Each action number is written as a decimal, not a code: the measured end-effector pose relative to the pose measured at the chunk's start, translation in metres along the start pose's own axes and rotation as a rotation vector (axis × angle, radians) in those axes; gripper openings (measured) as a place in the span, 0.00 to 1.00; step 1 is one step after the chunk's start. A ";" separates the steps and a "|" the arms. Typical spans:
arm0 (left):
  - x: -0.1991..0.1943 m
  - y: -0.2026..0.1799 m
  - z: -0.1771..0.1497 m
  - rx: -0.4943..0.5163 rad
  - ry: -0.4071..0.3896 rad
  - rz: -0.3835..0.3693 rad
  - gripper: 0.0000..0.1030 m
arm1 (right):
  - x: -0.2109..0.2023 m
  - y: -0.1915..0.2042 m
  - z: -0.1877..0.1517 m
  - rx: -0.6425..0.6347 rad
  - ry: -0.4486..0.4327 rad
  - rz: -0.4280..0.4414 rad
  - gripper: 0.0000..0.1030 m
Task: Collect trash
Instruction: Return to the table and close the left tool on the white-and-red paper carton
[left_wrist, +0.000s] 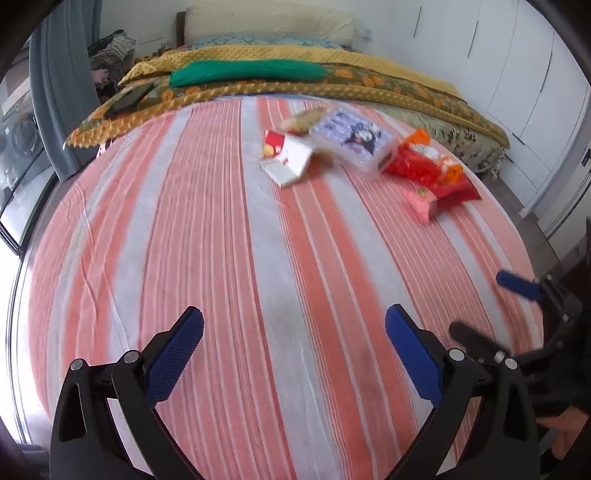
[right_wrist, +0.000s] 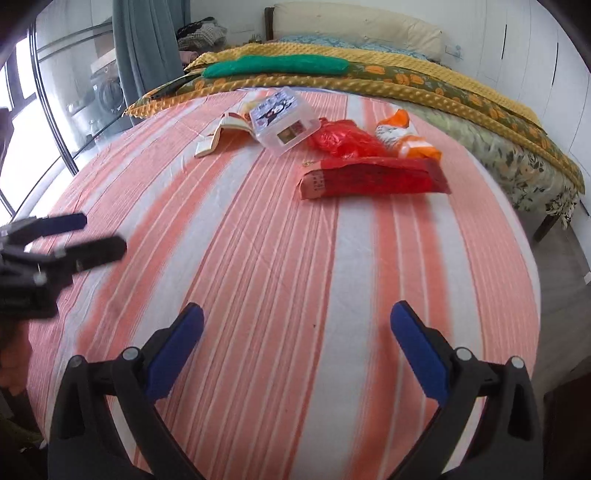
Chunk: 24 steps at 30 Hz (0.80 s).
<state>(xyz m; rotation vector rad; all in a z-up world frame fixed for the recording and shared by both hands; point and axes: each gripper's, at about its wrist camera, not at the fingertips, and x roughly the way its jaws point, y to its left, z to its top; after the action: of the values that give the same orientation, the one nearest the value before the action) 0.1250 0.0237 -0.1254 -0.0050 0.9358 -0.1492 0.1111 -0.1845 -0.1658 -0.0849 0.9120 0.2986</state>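
Trash lies in a loose group on the striped bed sheet (left_wrist: 258, 258): a clear plastic box (left_wrist: 352, 142) (right_wrist: 284, 120), a white-and-red carton (left_wrist: 288, 158) (right_wrist: 225, 134), a crumpled red bag (left_wrist: 413, 166) (right_wrist: 343, 140), an orange-and-white wrapper (left_wrist: 419, 137) (right_wrist: 406, 138) and a long red packet (left_wrist: 443, 197) (right_wrist: 373, 177). My left gripper (left_wrist: 293, 325) is open and empty, low over the sheet, well short of the trash. My right gripper (right_wrist: 295, 319) is open and empty, also short of it. Each gripper shows at the edge of the other's view.
A yellow patterned quilt (left_wrist: 295, 85) with a green cloth (left_wrist: 247, 72) lies folded across the bed behind the trash. A cream pillow (left_wrist: 269, 22) is at the head. White wardrobes (left_wrist: 517, 74) stand right, a curtain (left_wrist: 55, 92) and glass door left.
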 end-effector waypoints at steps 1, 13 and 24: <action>0.001 -0.002 0.007 0.010 -0.010 0.006 0.95 | 0.004 0.001 -0.002 0.004 0.012 0.000 0.96; 0.098 0.001 0.100 0.046 -0.002 0.180 0.95 | 0.002 0.003 -0.006 0.008 0.003 0.001 0.96; 0.076 0.079 0.087 -0.101 0.021 0.207 0.95 | 0.002 0.002 -0.006 0.011 0.000 0.001 0.96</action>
<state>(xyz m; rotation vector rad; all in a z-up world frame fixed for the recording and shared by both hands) 0.2491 0.0870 -0.1397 -0.0004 0.9579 0.0896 0.1071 -0.1830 -0.1704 -0.0740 0.9141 0.2945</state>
